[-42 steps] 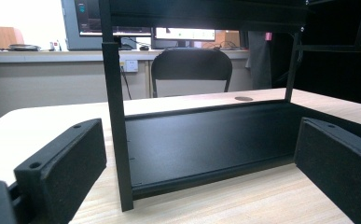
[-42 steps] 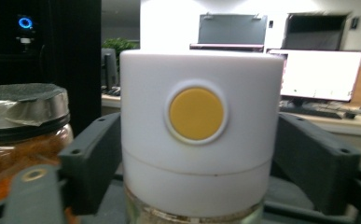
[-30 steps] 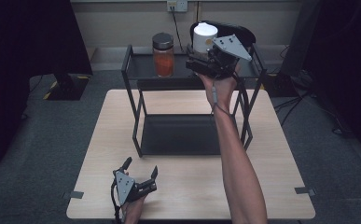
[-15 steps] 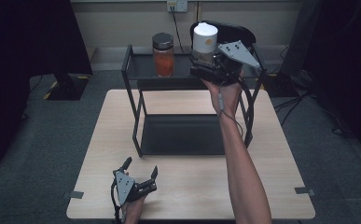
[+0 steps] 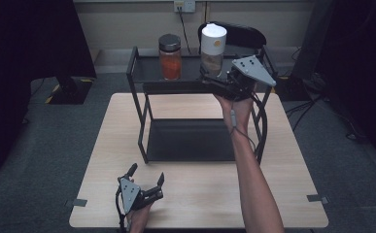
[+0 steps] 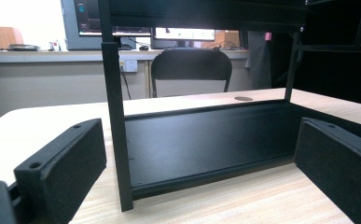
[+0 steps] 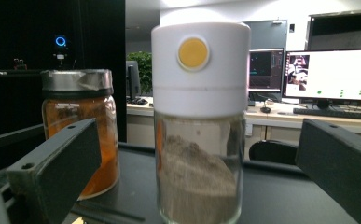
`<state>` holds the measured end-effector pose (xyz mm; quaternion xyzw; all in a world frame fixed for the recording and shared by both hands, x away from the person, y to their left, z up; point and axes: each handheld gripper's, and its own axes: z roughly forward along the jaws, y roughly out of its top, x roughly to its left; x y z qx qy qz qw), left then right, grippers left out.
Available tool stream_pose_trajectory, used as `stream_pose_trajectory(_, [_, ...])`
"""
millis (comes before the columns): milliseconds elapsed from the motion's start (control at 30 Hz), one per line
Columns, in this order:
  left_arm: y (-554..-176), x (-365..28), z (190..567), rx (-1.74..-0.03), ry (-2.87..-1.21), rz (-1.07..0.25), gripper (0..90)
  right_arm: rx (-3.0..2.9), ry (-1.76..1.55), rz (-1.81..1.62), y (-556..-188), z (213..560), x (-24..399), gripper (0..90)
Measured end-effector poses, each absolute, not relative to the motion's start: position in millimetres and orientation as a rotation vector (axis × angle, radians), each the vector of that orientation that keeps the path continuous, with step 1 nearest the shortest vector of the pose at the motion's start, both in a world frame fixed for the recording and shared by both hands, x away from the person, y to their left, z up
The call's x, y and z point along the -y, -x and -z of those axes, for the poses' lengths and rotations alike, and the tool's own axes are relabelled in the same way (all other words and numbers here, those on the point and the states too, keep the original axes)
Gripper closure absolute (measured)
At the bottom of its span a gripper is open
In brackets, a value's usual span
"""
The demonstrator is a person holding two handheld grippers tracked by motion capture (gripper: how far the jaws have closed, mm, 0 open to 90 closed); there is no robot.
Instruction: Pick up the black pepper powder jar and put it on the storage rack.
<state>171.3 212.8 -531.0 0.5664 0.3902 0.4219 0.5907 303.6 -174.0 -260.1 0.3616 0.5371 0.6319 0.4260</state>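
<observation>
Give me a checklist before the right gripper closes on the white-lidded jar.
1. Right gripper open: ok, fingers spread on both sides of the jar.
2. Jar centred between the fingers: ok in the right gripper view.
3. Jar upright on the shelf: ok.
4. Clearance from orange jar: ok, it stands apart, beyond one finger.
5. Fingers far enough around the jar: cannot tell.
6. Left gripper out of the way: ok, open, low on the table.

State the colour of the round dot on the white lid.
Yellow. The dot on the lid shows best in the right gripper view.
</observation>
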Motion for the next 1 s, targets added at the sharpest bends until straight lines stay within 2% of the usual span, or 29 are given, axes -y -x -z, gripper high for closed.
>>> stream_pose_trajectory(1000, [-171.3, -212.8, 531.0, -0.908, -1.318, -0.982, 1.5, -1.290, -0.848, -1.602, -252.1, 303.1, 193.7, 0.0])
